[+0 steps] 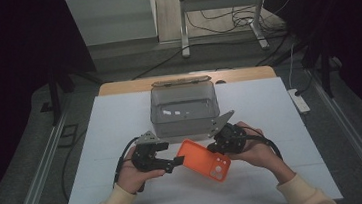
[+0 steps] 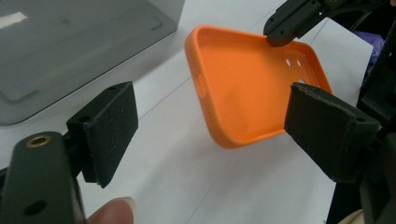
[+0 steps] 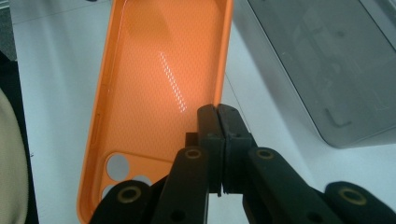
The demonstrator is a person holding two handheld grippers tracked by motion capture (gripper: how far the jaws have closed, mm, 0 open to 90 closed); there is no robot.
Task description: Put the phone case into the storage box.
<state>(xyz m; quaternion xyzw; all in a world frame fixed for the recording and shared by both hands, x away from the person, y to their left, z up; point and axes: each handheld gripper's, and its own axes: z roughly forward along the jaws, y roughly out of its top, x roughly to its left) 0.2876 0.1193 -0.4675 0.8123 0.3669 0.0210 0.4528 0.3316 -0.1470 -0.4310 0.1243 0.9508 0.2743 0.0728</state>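
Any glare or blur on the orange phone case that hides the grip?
Right gripper view: a streak of glare on the orange phone case, near jaws soft but the pinch on its rim is readable. Left gripper view: case evenly lit, near pads blurred. High view: dim surroundings, case small.

A clear plastic box (image 1: 184, 109) stands open on the white table (image 1: 116, 123).

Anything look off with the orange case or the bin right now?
Nothing stands out. The orange phone case looks intact, hollow side up, its rim pinched by the right gripper. The left gripper is open beside it. The clear bin stands upright with no visible damage.
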